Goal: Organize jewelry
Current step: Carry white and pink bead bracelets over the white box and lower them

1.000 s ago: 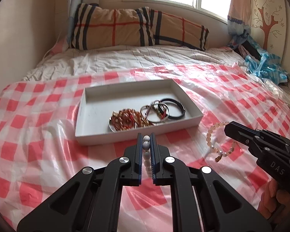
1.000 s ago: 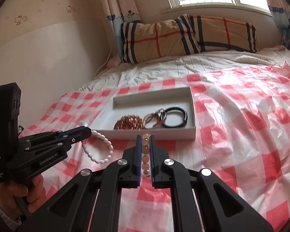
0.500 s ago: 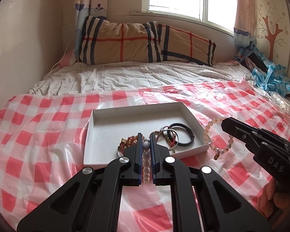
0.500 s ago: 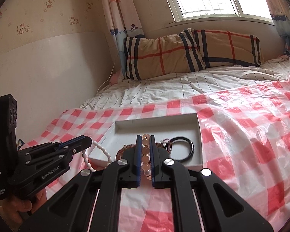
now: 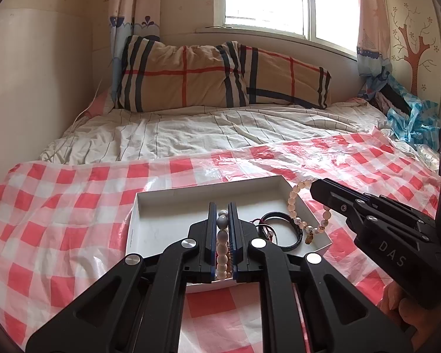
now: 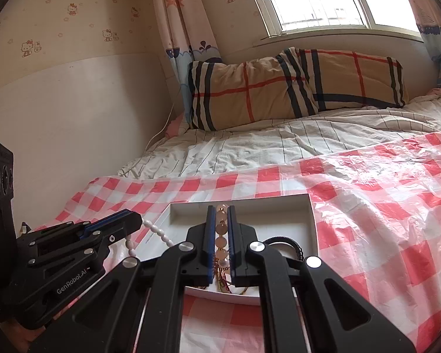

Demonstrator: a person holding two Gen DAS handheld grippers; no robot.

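left tool [image 5: 222, 226] grips white bracelet [image 5: 222, 253], right tool [image 6: 221, 229] peach bracelet [image 6: 222, 229]; tray [image 5: 161, 203] half hidden.

Tray's [image 5: 150, 203] far half lies bare; bracelets [image 5: 282, 232] crowd its near side.

White bracelet [image 5: 222, 247], peach bracelet [image 5: 297, 203] hang over white tray [image 5: 150, 206].

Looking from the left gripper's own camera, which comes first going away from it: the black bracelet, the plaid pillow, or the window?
1. Black bracelet: nearest, in the white tray, just right of the left gripper.
2. Plaid pillow: far off, at the head of the bed.
3. Window: farthest, on the wall above the pillow.
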